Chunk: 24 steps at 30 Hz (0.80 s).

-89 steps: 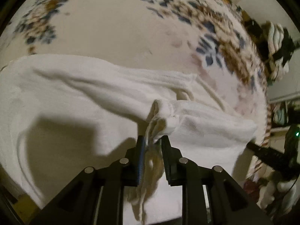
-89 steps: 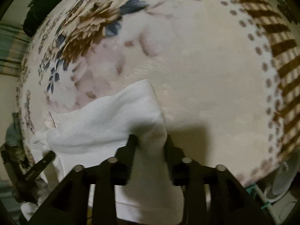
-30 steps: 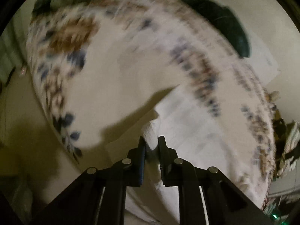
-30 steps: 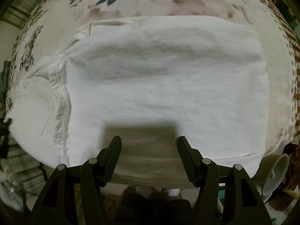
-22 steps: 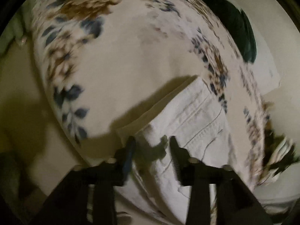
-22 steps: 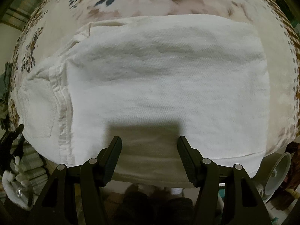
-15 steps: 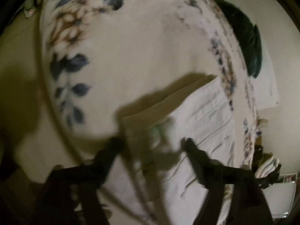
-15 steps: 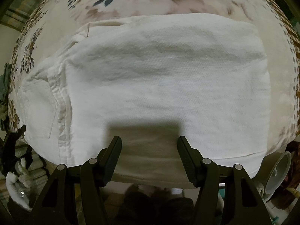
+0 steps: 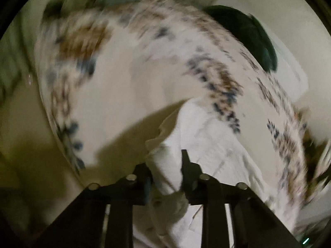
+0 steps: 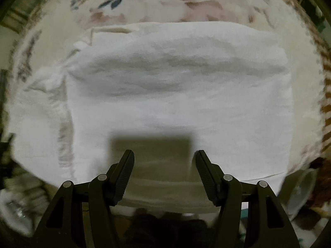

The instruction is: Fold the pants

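The white pants point(image 10: 178, 86) lie folded in a wide slab on the floral blanket point(image 10: 206, 4) of a bed. My right gripper point(image 10: 163, 161) is open and empty, hovering over the near edge of the folded pants. In the blurred left wrist view my left gripper point(image 9: 165, 165) is shut on a bunched corner of the white pants point(image 9: 206, 136) at the left end and holds it lifted off the blanket point(image 9: 132, 78).
A dark green cushion point(image 9: 246, 35) lies at the far side of the bed. A white bucket-like object point(image 10: 300, 194) sits on the floor at the right below the bed edge. Clutter shows at the lower left point(image 10: 18, 206).
My left gripper opened over the pants' corner, then closed on it again and lifted it. My right gripper stayed open over the folded pants, drifting slightly.
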Available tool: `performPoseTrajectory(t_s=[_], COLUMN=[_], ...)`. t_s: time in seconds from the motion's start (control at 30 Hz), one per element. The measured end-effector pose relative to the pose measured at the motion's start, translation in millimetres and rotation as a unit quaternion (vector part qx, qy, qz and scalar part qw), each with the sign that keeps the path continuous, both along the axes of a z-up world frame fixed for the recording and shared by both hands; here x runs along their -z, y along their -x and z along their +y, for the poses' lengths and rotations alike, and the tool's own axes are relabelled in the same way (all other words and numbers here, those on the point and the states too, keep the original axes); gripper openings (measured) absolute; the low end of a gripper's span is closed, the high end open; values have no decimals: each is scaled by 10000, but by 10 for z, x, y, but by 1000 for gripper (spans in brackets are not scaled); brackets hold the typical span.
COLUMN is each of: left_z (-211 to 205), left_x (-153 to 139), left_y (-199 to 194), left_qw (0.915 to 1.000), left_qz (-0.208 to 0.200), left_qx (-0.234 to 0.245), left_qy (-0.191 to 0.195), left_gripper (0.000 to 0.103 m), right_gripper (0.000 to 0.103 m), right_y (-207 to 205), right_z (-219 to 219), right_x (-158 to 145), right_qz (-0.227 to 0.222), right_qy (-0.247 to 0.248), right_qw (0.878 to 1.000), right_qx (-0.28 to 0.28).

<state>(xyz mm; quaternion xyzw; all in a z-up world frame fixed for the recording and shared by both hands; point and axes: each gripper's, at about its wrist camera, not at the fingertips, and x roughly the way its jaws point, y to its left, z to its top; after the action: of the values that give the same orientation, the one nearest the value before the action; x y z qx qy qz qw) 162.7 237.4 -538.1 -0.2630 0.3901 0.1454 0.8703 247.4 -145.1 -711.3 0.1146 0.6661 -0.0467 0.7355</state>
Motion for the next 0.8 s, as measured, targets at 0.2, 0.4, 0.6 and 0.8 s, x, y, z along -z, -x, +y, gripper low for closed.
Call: performPoseTrajectory(t_s=[0.2, 0.4, 0.6, 0.8], left_z=[-524, -1008, -1665, -2496], left_x=[-608, -1034, -1344, -1459], left_y=[82, 135, 225, 350], left_qw=[9948, 9865, 9682, 9418], left_qz=[-479, -823, -1123, -1295], left_qx=[639, 1251, 2037, 2994], left_qy=[-630, -659, -924, -813], left_gripper=[16, 15, 14, 14], right_gripper=[101, 101, 101, 101], right_y=[-54, -50, 82, 361], right_z=[35, -134, -479, -1011], right_x=[-71, -170, -252, -355], right_qz=[-11, -110, -137, -162], right_qy=[571, 490, 231, 225], right_qw=[9984, 9987, 9993, 9975], right_qx=[42, 101, 277, 648])
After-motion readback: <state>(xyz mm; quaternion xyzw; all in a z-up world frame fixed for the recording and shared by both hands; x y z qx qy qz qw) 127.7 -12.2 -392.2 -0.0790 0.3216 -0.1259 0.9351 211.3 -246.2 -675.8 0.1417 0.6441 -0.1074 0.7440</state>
